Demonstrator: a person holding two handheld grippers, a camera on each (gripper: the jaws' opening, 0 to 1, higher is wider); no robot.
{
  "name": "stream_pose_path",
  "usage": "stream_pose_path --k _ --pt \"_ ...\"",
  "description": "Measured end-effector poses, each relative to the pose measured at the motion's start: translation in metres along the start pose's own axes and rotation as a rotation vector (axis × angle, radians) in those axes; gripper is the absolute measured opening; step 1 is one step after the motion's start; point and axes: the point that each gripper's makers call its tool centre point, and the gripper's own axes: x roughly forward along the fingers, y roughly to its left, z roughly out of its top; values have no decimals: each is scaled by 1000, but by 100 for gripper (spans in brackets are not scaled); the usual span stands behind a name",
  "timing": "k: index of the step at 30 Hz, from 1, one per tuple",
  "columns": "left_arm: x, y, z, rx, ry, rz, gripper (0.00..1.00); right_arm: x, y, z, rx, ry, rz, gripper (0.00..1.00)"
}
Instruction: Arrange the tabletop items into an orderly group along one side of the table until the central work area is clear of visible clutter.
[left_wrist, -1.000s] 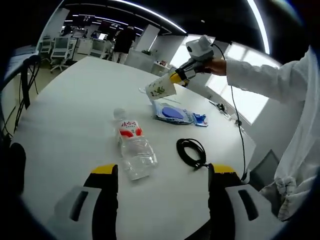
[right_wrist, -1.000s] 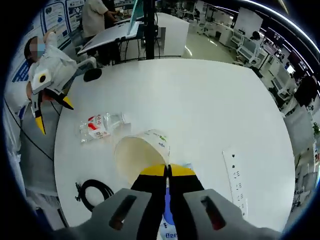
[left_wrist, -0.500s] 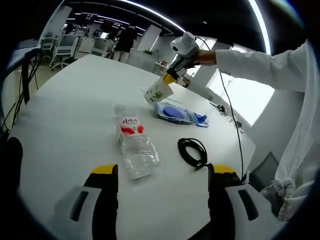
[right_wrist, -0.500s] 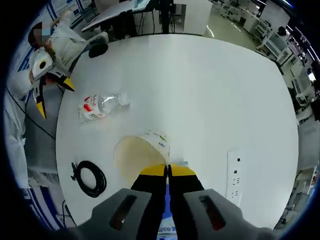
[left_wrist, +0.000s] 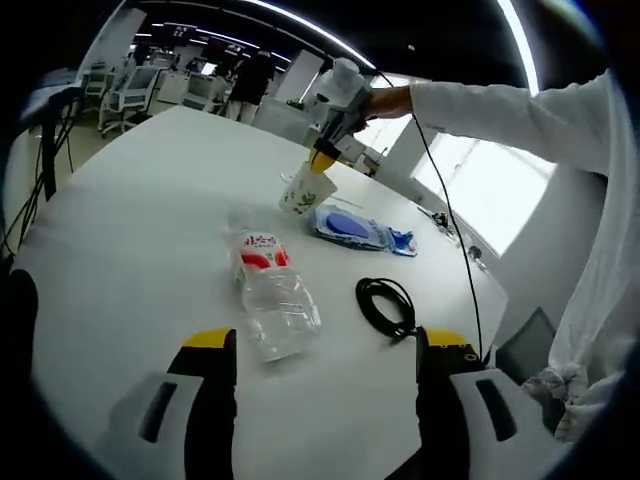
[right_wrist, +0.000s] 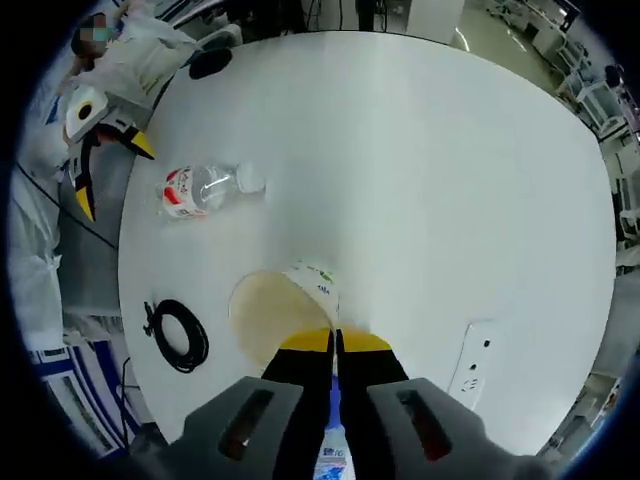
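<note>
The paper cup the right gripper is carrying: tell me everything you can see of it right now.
The paper cup is white, with a small green leafy print on its side and a cream inside that looks empty. The right gripper holds it by the rim, jaws shut on one wall, yellow tips on the lip. It hangs roughly upright, slightly tilted, near the far part of the white table, just beside the blue packet. Whether its base touches the table cannot be told.

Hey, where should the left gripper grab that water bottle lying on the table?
Take the bottle across its clear body, below the red label, coming straight down from above. It lies on its side, base toward the open left gripper, so the jaws can straddle its width.
</note>
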Motion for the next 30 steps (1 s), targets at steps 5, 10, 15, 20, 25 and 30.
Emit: stream_pose_path --k 5,10,15,20,25,30 --pt "1 3 -1 -12 -5 2 74 1 -1 2 -16 46 31 0" --pt "3 5 -3 -25 -8 4 74 5 0 1 -23 84 78 0" --pt "5 6 -5 -28 -6 5 74 7 1 1 -43 104 93 0" --pt "7 6 -6 -35 -8 4 74 9 -1 -3 -45 114 104 0" --pt "8 7 -7 -41 -11 5 74 10 -2 -4 -45 107 111 0" --pt "8 7 -8 -45 -10 4 74 11 -5 -6 -55 114 100 2"
